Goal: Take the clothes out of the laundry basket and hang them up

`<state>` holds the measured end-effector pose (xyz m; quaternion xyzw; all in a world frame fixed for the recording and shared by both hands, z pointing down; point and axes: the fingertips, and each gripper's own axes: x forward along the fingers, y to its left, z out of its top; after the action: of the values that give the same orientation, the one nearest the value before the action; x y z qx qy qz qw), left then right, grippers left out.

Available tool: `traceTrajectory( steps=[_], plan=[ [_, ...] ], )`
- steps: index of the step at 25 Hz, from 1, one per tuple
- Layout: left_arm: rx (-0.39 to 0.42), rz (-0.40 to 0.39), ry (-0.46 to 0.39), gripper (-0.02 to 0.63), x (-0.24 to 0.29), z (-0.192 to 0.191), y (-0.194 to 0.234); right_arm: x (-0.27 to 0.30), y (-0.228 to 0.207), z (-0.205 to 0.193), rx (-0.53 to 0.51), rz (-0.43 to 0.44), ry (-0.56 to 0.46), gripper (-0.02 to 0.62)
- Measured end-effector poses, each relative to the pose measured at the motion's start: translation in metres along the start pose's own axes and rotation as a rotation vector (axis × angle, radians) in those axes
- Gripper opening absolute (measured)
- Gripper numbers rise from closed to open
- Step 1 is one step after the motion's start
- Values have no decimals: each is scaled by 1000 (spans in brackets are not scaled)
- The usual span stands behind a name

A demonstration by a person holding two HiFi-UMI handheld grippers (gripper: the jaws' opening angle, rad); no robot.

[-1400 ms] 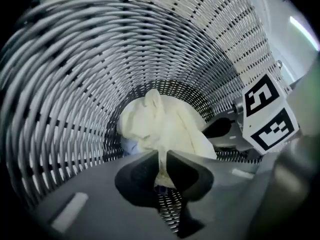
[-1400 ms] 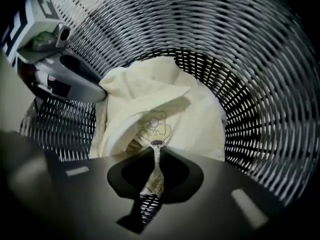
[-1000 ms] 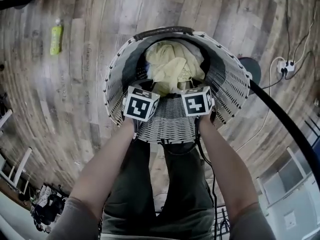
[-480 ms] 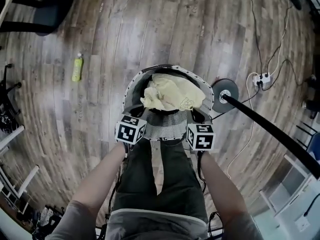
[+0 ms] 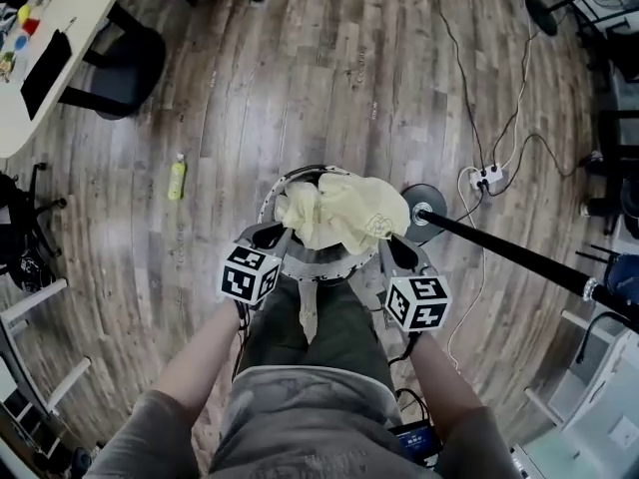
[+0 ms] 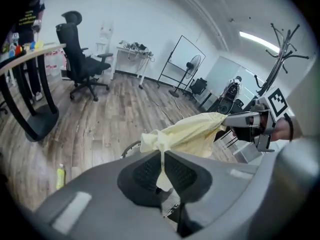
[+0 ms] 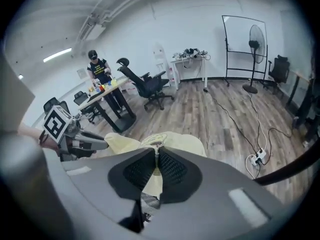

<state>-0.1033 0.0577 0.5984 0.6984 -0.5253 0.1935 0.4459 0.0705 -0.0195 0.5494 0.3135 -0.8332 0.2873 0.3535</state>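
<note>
A pale yellow garment [image 5: 339,213] hangs stretched between my two grippers, high above the white wicker laundry basket [image 5: 300,262]. My left gripper [image 5: 282,236] is shut on the garment's left edge [image 6: 161,144]; a strip of cloth dangles below it. My right gripper [image 5: 391,242] is shut on the garment's right edge [image 7: 156,146]. In the left gripper view the right gripper [image 6: 252,124] shows at the cloth's far end; in the right gripper view the left gripper [image 7: 75,136] shows likewise. The garment hides most of the basket's inside.
A black coat stand's pole [image 5: 519,257] slants to the right from its round base [image 5: 427,213]. Cables and a power strip [image 5: 489,178] lie on the wooden floor at right. A green bottle [image 5: 177,178] lies at left. A desk [image 5: 50,38] and office chair [image 5: 125,63] stand far left.
Both grippers have risen a long way, lifting the yellow garment out of the basket. The basket and floor now look much smaller and farther below.
</note>
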Motion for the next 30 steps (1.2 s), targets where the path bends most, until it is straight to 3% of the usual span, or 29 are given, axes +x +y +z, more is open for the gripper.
traceTrajectory(
  steps=[9, 17, 25, 30],
  plan=[
    [130, 6, -111, 21, -104, 102, -37, -114, 46, 86, -78, 94, -121, 43],
    [94, -23, -218, 21, -167, 132, -85, -189, 85, 124, -124, 145, -228, 43],
    [197, -48, -223, 21, -178, 152, -116, -234, 76, 133, -139, 93, -317, 43],
    [236, -129, -251, 21, -174, 187, -154, -281, 48, 159, -109, 12, -434, 43]
  ],
)
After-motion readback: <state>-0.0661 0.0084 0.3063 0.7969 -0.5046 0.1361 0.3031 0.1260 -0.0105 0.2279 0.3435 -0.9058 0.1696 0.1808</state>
